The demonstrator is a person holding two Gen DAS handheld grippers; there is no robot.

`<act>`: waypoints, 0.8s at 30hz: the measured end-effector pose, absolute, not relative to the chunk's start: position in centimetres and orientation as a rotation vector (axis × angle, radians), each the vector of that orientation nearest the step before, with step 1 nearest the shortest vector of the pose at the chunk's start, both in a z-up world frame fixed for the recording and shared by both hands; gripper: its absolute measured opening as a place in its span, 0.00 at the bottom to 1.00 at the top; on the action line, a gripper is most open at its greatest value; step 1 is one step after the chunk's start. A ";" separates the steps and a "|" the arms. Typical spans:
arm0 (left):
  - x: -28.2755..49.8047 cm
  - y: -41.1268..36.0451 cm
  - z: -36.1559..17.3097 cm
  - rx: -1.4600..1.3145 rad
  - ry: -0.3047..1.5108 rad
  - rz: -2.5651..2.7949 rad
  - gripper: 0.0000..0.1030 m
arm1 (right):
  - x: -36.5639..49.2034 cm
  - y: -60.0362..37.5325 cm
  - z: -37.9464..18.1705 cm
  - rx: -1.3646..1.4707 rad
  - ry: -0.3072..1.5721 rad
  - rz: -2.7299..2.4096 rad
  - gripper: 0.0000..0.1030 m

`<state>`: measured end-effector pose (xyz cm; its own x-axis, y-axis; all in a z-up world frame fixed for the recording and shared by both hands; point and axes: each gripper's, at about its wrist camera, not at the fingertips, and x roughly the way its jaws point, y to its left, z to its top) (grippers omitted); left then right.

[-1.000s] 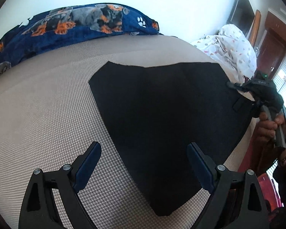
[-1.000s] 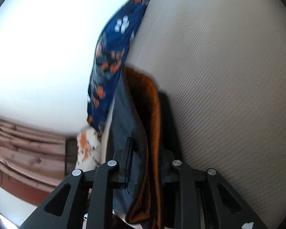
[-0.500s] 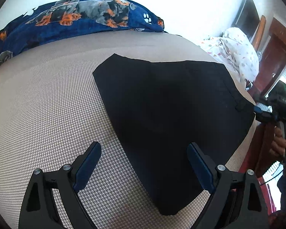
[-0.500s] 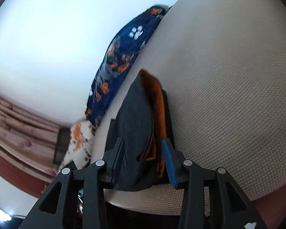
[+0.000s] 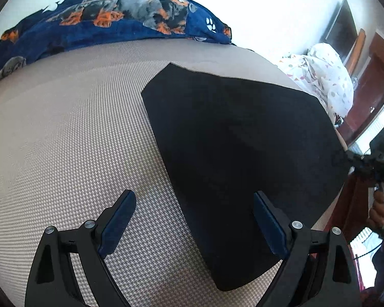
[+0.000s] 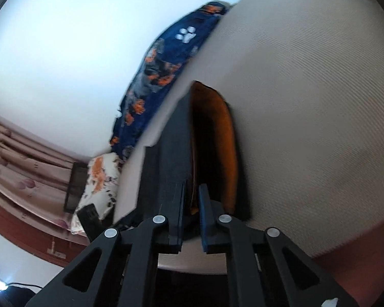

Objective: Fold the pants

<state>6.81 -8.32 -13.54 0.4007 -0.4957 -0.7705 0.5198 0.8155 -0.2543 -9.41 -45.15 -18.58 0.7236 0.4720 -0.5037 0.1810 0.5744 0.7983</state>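
black fabric, the pants [image 5: 243, 158], lies spread flat on a beige woven bed [image 5: 64, 140], filling the middle and the 3 o'clock half of the left wrist view, with a narrow end reaching down toward 5 o'clock near the bed's edge. the left tongs [image 5: 194, 220] hang above the bed with their blue pads spread wide and nothing between them; the pad at 7 o'clock is over bare bed cover, the pad at 5 o'clock over the dark cloth, and whether either touches the surface cannot be told.

at 3 o'clock in that view the right tongs [image 5: 345, 157] meet the outer edge of the pants, and a hand [image 5: 380, 209] grips the handle below them. in the right wrist view the right tongs [image 6: 191, 199] are pressed together on the edge of the pants [image 6: 171, 158]: the fabric is pinched between the pads and lifted into an upright fold, its orange inner lining [image 6: 229, 148] showing toward 1 o'clock of the pinch.

a dark blue blanket [image 5: 110, 23] printed with dogs and white paw marks lies along the far side of the bed at 11 to 12 o'clock in the left view. a white bundle of spotted bedding [image 5: 325, 81] sits at 2 o'clock beyond the bed's corner, near reddish-brown wooden furniture [image 5: 371, 81]. in the right view a flowered pillow [image 6: 99, 181] shows at 8 o'clock beside the bed, with pink curtains [image 6: 18, 158] further out at 9 o'clock.
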 end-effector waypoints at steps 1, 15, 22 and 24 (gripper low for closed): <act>6.7 -8.4 -13.7 0.029 0.968 -0.644 0.88 | -9.4 -45.3 -19.1 0.987 0.778 0.184 0.05; 6.5 -8.6 -13.9 0.040 0.962 -0.647 0.89 | -9.3 -45.7 -17.7 0.950 0.757 0.119 0.32; 6.6 -8.5 -14.0 0.036 0.961 -0.651 0.90 | -7.6 -45.9 -18.3 0.984 0.841 0.156 0.49; 6.5 -8.5 -14.0 0.037 0.961 -0.652 0.90 | -6.9 -45.2 -18.8 0.980 0.880 0.169 0.42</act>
<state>6.54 -8.53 -13.97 0.3986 -0.4990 -0.7695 0.5306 0.8098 -0.2502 -6.90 -45.18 -18.84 0.6540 0.4952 -0.5719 0.2481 0.5738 0.7805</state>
